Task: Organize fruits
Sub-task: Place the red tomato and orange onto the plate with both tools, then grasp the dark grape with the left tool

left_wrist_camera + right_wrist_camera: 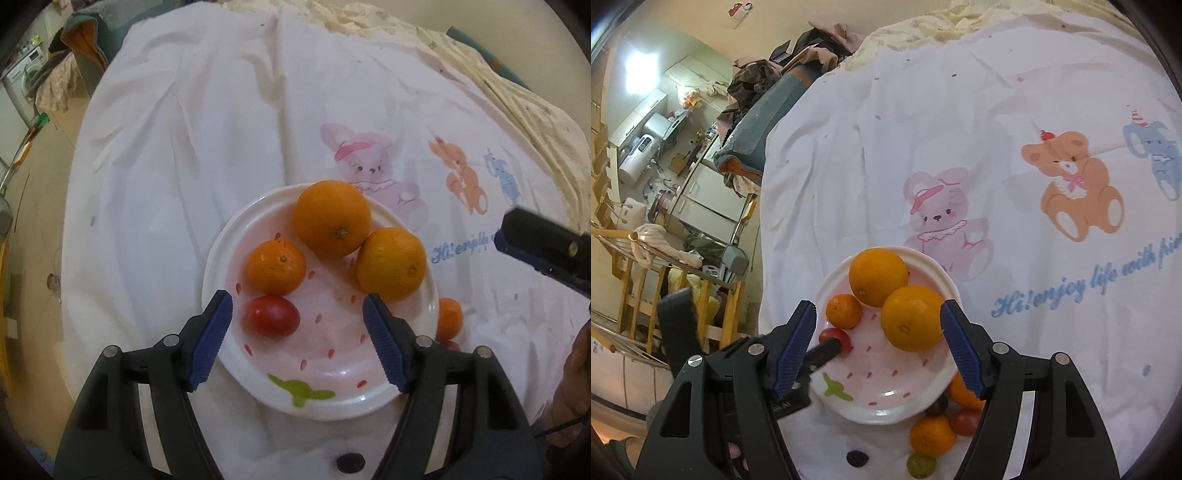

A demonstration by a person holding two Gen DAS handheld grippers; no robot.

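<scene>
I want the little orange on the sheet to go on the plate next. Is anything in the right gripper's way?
Nothing visible blocks it. The small orange lies open on the sheet just below the right gripper, beside a red tomato. The plate has bare space.

White cartoon-printed bedsheet [960, 147]; cluttered kitchen counter [665, 147], washing machine [26, 70] beyond.

Your left wrist view close above the plate [417, 384], facing down, right wrist view higher back, both sharing plate [886, 413]

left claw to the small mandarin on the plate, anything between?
Yes: the red tomato lies between the open left claw and the small mandarin, in the left wrist view.
</scene>
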